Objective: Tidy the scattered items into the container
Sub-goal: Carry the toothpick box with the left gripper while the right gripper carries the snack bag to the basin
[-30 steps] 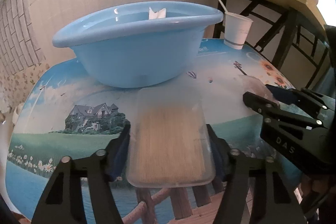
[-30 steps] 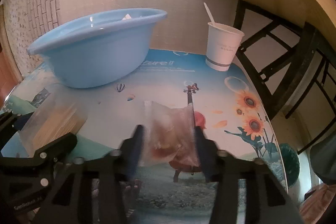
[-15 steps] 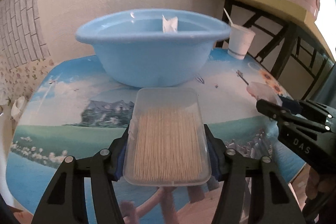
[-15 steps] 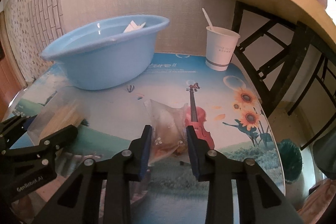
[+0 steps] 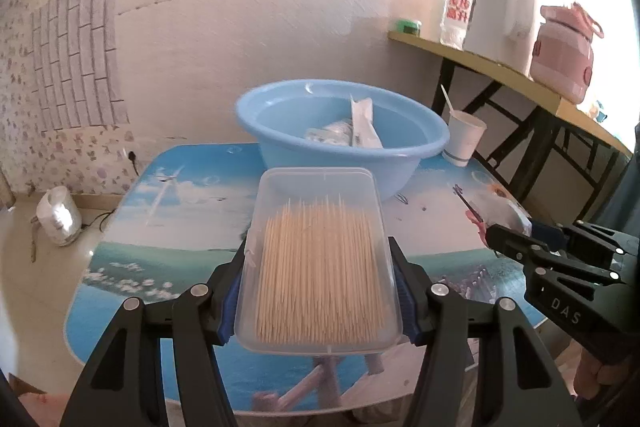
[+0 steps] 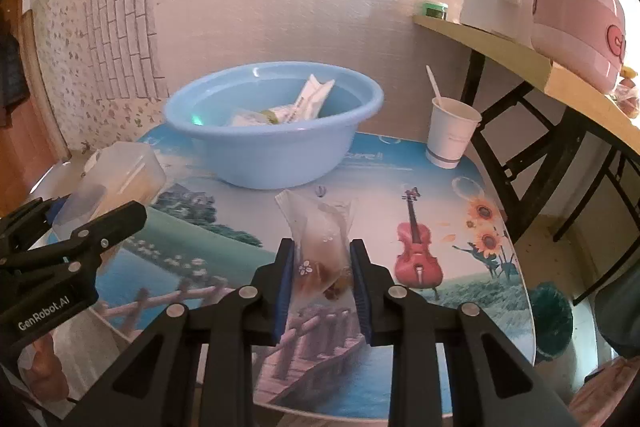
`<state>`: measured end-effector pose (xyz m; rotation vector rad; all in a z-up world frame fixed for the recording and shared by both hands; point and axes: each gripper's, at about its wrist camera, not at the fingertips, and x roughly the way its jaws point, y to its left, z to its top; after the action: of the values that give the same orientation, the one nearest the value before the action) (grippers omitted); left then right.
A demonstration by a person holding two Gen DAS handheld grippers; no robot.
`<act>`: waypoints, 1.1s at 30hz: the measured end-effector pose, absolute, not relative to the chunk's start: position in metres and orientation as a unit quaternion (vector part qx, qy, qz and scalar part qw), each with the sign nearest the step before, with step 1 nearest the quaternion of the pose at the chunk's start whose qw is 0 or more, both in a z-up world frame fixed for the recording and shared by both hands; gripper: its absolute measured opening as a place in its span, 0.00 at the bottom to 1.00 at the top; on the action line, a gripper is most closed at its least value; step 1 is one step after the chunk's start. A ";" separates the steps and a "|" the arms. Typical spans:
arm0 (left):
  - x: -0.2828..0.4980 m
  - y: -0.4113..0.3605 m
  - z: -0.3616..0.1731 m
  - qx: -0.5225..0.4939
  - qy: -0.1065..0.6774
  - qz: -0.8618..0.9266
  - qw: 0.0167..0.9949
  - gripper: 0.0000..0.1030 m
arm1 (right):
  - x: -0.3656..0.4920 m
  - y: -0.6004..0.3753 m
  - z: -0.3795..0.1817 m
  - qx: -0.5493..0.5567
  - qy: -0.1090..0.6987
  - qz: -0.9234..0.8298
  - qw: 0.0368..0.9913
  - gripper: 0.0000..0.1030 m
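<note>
My left gripper (image 5: 318, 291) is clamped across the short sides of a clear rectangular plastic box of wooden toothpicks (image 5: 320, 259), held flat and lid-up, which I judge keeps the sticks from sliding to one end. My right gripper (image 6: 322, 277) pinches a small clear plastic packet with brownish contents (image 6: 322, 247) near its lower end, so the sealed top stands up and forward toward 12 o'clock. Both loads hang above the table with the printed landscape top (image 6: 208, 267), clear of its surface. The round light-blue plastic basin (image 6: 276, 147) sits at 12 o'clock from the left gripper and about 11 o'clock from the right, already holding a few wrapped items. A white paper cup with a spoon (image 6: 452, 131) stands at 1 o'clock, just beside the basin; I would swing wide of it on the way in.
</note>
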<state>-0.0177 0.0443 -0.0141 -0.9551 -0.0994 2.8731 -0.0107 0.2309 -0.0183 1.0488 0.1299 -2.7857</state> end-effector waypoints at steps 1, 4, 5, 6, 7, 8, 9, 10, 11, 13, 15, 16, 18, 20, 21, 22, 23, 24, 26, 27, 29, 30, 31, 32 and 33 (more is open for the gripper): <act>-0.014 0.041 -0.012 -0.312 -0.034 0.948 0.054 0.57 | -0.009 0.229 -0.017 0.350 0.043 -0.932 0.082 0.27; -0.006 0.030 -0.006 -0.304 -0.040 0.951 0.046 0.57 | -0.002 0.222 -0.010 0.344 0.046 -0.934 0.085 0.27; -0.004 0.028 -0.005 -0.302 -0.041 0.951 0.043 0.57 | -0.001 0.221 -0.008 0.342 0.047 -0.935 0.086 0.27; -0.002 0.025 -0.003 -0.299 -0.043 0.952 0.040 0.57 | 0.001 0.218 -0.006 0.339 0.048 -0.935 0.087 0.27; -0.001 0.023 -0.001 -0.298 -0.044 0.953 0.038 0.57 | 0.003 0.216 -0.004 0.338 0.049 -0.936 0.088 0.27; 0.001 0.020 0.000 -0.297 -0.045 0.953 0.037 0.57 | 0.004 0.213 -0.002 0.336 0.051 -0.936 0.089 0.27; 0.002 0.018 0.002 -0.294 -0.047 0.954 0.035 0.57 | 0.005 0.211 -0.001 0.335 0.052 -0.936 0.090 0.27; 0.003 0.017 0.004 -0.292 -0.047 0.955 0.035 0.57 | 0.006 0.210 0.000 0.335 0.053 -0.936 0.091 0.27; 0.004 0.016 0.006 -0.289 -0.047 0.956 0.035 0.57 | 0.007 0.209 0.001 0.334 0.053 -0.937 0.091 0.27; 0.006 0.016 0.008 -0.285 -0.046 0.957 0.035 0.57 | 0.009 0.206 0.004 0.333 0.055 -0.937 0.093 0.27; 0.006 0.016 0.010 -0.282 -0.045 0.958 0.036 0.57 | 0.011 0.205 0.005 0.331 0.056 -0.937 0.095 0.27; 0.006 0.017 0.011 -0.282 -0.045 0.958 0.037 0.57 | 0.011 0.205 0.006 0.330 0.056 -0.937 0.095 0.27; 0.006 0.017 0.011 -0.282 -0.045 0.958 0.037 0.57 | 0.011 0.205 0.007 0.330 0.056 -0.938 0.095 0.27; 0.005 0.018 0.009 -0.284 -0.046 0.957 0.037 0.57 | 0.011 0.206 0.006 0.332 0.055 -0.937 0.094 0.27; 0.004 0.018 0.008 -0.286 -0.046 0.956 0.037 0.57 | 0.010 0.206 0.005 0.333 0.054 -0.937 0.094 0.27; 0.003 0.018 0.006 -0.288 -0.046 0.956 0.037 0.57 | 0.009 0.206 0.004 0.334 0.053 -0.936 0.094 0.27; 0.002 0.018 0.005 -0.291 -0.046 0.955 0.037 0.57 | 0.008 0.207 0.003 0.336 0.052 -0.936 0.093 0.27; 0.001 0.018 0.002 -0.294 -0.046 0.954 0.036 0.57 | 0.007 0.208 0.001 0.339 0.051 -0.935 0.092 0.27; -0.002 0.018 -0.001 -0.300 -0.046 0.952 0.035 0.57 | 0.004 0.209 -0.003 0.345 0.048 -0.933 0.091 0.27; -0.004 0.018 -0.003 -0.304 -0.047 0.951 0.034 0.57 | 0.003 0.210 -0.005 0.347 0.046 -0.932 0.091 0.27; -0.008 0.018 -0.006 -0.308 -0.047 0.950 0.032 0.57 | 0.000 0.210 -0.009 0.352 0.045 -0.931 0.091 0.27; -0.010 0.018 -0.007 -0.310 -0.046 0.949 0.032 0.57 | -0.001 0.211 -0.010 0.353 0.044 -0.930 0.091 0.27; -0.013 0.018 -0.006 -0.311 -0.045 0.949 0.032 0.57 | -0.003 0.211 -0.011 0.354 0.044 -0.930 0.090 0.27; -0.016 0.018 -0.005 -0.309 -0.045 0.949 0.032 0.57 | -0.006 0.211 -0.012 0.356 0.045 -0.929 0.090 0.27; -0.020 0.018 -0.002 -0.307 -0.044 0.950 0.032 0.57 | -0.008 0.210 -0.012 0.356 0.046 -0.929 0.091 0.27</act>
<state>-0.0198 0.0175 -0.0023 -0.9442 -0.1349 2.9257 -0.0080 0.2103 -0.0122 1.0571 0.1357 -2.7606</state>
